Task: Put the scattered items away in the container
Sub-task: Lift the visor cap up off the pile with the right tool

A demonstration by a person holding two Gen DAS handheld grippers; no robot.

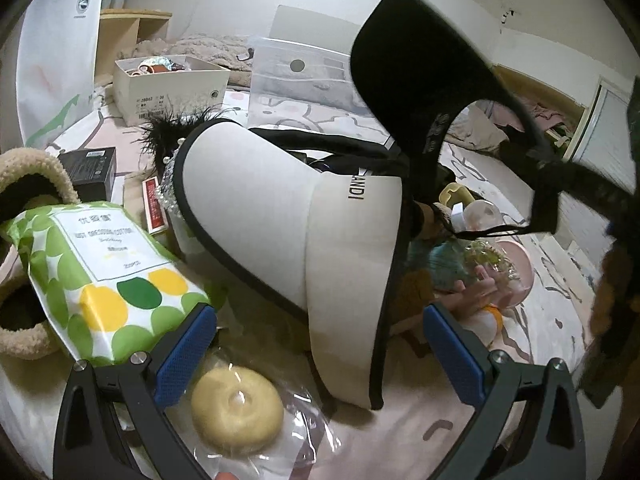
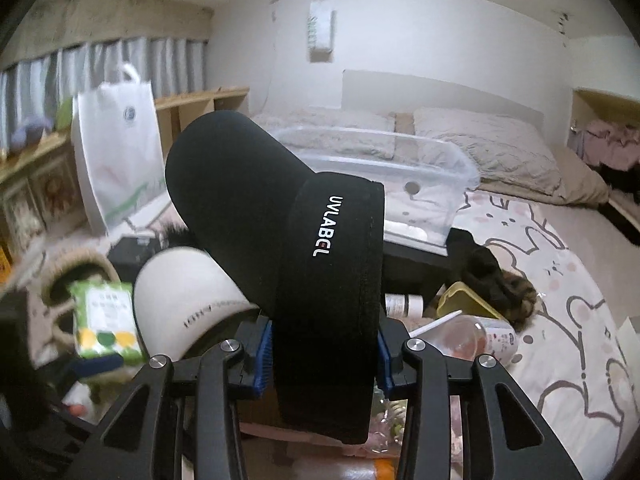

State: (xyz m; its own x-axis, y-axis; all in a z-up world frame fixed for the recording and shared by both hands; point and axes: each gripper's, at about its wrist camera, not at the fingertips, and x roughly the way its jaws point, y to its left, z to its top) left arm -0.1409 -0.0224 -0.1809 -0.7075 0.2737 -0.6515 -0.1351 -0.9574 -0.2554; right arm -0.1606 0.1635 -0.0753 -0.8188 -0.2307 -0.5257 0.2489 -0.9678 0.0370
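Observation:
My right gripper [image 2: 323, 354] is shut on the band of a black sun visor [image 2: 280, 216] lettered UVLABEL and holds it raised above the bed clutter. The same black visor [image 1: 416, 52] hangs in the air at the upper right of the left wrist view. My left gripper [image 1: 320, 354] is open low over the bed, its blue pads [image 1: 186, 356] either side of a white visor [image 1: 288, 216] with black trim. The white visor also shows in the right wrist view [image 2: 180, 292]. The clear plastic container [image 2: 380, 172] stands further back on the bed, also seen in the left wrist view [image 1: 296, 72].
A green dotted cotton-pad pack [image 1: 104, 276], a wrapped yellow round item [image 1: 236, 412], a fuzzy beige bag [image 1: 28, 184], a black box [image 1: 92, 168], a white cardboard box [image 1: 168, 84], a clear bottle [image 2: 472, 338] and a white shopping bag [image 2: 120, 148] lie around.

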